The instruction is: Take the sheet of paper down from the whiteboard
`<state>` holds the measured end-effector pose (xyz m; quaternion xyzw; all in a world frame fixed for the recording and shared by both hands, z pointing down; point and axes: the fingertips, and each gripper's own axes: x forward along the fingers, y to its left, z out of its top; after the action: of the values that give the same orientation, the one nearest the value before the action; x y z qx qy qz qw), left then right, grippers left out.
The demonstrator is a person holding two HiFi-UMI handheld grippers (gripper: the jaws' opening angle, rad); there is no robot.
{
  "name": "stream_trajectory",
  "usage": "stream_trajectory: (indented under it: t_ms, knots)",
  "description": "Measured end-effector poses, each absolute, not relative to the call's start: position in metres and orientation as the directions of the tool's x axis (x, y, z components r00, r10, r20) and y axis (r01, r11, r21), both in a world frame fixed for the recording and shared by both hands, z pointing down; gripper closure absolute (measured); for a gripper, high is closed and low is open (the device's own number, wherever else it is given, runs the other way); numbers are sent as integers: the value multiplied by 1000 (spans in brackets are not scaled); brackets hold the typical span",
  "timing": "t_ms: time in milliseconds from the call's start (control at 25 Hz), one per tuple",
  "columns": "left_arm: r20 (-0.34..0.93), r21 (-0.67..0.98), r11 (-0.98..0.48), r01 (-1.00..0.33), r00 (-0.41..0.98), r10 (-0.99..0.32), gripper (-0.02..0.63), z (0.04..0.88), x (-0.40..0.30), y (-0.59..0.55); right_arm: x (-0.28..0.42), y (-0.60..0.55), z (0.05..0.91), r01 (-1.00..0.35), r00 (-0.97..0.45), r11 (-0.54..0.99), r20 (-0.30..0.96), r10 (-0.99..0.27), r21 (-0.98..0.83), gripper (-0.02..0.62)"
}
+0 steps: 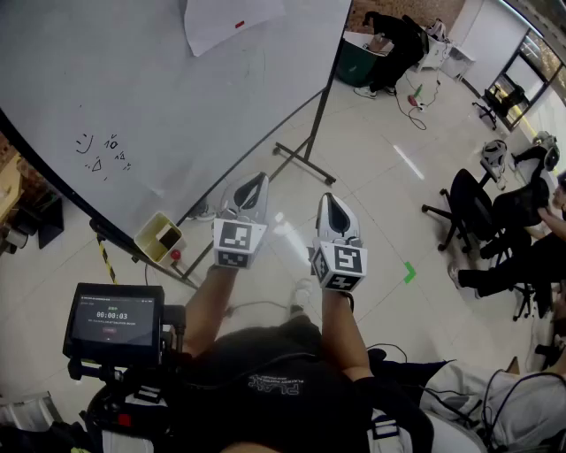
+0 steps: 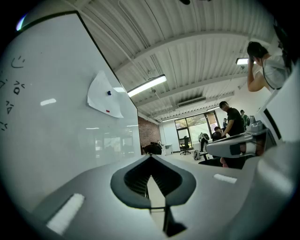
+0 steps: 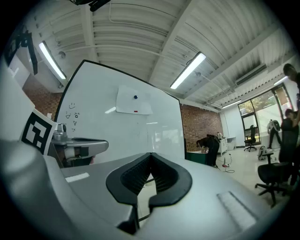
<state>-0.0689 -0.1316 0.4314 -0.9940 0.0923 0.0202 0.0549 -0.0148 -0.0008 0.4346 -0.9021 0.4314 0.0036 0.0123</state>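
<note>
A white sheet of paper [image 1: 232, 19] hangs high on the whiteboard [image 1: 133, 97], held by a small dark magnet and carrying a red mark. It also shows in the left gripper view as the paper [image 2: 105, 99] and in the right gripper view as the paper [image 3: 134, 106]. My left gripper [image 1: 257, 180] and right gripper [image 1: 325, 200] are held level side by side, well short of the board. Both are shut with nothing between the jaws. The left gripper's tips [image 2: 151, 157] and the right gripper's tips [image 3: 150, 155] meet at a point.
The whiteboard stands on a wheeled metal frame [image 1: 296, 155] with a yellow box [image 1: 160, 237] on its tray. A small monitor [image 1: 112, 320] sits at my lower left. Office chairs [image 1: 473, 208] and seated people are on the right, and another person [image 1: 389, 44] bends over at the back.
</note>
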Motion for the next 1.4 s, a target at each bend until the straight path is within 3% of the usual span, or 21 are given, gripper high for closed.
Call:
stream_trajectory:
  t_ms: [240,600,880,1400]
  knots:
    - [-83,-143,-966,-213,976,-203,604,426,-59,-143,4,-16,434,-800,600,-600,-39,-799,-14,583]
    - [-35,-129,-936,-327,945,-325,604,424,55,-171,111,-66,442,-890,455,-455,-15,-890,-22,583]
    - [-88,-174,-879,-445,896,-436,604,405,106,-204,172,-92,442,-933,358,-357,-8,-934,-40,583]
    - [-197,-90,-774,-627,773,-603,604,329,95,-256,206,-160,415,-986,160,-158,-46,-986,-51,581]
